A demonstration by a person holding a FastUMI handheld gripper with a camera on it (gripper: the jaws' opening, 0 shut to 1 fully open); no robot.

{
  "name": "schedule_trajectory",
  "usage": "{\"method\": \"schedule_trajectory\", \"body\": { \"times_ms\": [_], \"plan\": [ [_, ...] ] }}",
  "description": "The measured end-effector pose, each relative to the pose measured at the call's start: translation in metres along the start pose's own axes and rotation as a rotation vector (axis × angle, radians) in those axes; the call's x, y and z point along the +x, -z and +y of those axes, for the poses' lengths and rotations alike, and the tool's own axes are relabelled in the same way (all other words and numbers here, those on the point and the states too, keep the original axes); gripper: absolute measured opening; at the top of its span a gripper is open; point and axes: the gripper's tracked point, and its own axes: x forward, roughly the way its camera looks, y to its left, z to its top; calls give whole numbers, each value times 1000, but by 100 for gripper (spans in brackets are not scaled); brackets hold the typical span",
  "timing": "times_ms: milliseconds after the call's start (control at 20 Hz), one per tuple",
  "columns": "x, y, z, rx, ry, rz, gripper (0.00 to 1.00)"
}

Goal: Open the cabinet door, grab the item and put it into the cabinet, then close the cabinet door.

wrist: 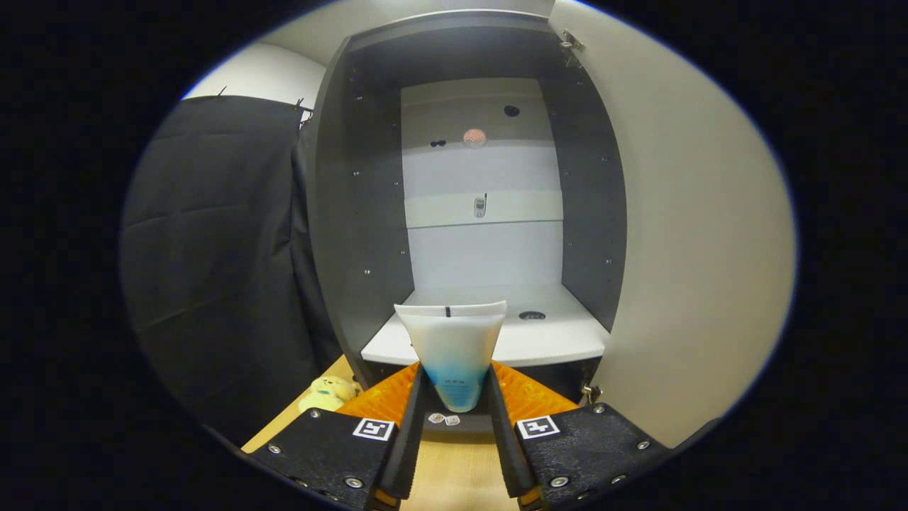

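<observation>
In the gripper view, the tongs point(454, 397) are seen clamped on a white-and-blue tube point(452, 355), held upright just before the open cabinet point(369, 213). Its lower end is hidden between the fingers. The door point(695, 248) is swung right. A yellow plush toy point(328, 392), partly cut off, lies on the worktop point(454, 475).

Print on the tube point(454, 355) is too small to read.
</observation>
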Motion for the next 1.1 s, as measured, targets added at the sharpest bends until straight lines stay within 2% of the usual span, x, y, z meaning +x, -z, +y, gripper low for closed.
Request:
{"method": "schedule_trajectory", "body": {
  "times_ms": [300, 650, 850, 1100],
  "plan": [
    [65, -34, -7, 18, -1, 29, 48],
    [141, -14, -15, 19, 34, 129, 49],
    [158, 0, -22, 23, 47, 173, 49],
    [160, 0, -24, 16, 54, 165, 53]
  ]
}}
